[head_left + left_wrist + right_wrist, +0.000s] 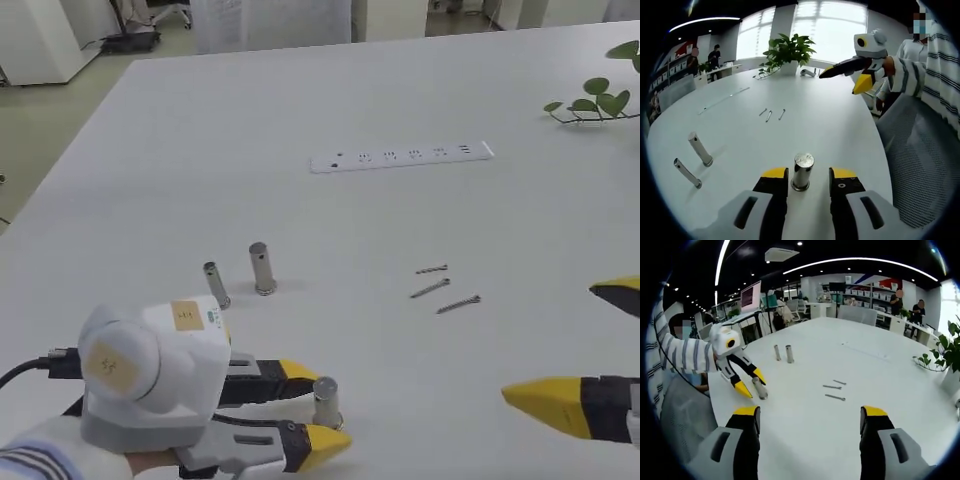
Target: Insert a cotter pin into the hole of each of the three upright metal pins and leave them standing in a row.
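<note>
Two upright pins (262, 268) stand close together, row started. L gripper (318, 408) jaws apart, straddling third pin (803, 171), prob. to steady it. Cotter pins (431, 289) lie loose btw grippers. R gripper (810, 412) spread wide, empty, free to fetch one.

A: Colour of the worktop (520, 220)?
B: Plain white; the power strip (400, 157) is white too.
A: And the metal pins (261, 268), the cotter pins (430, 289)?
B: All bare silver-grey.
A: Then the left gripper (325, 406)?
B: White housing, tan label (185, 316), black fingers (298, 372) with yellow tips. The right gripper (557, 343): same black and yellow.
A: Any pattern?
B: The sleeve (907, 75), white with dark stripes. The plant (597, 97) is green.
</note>
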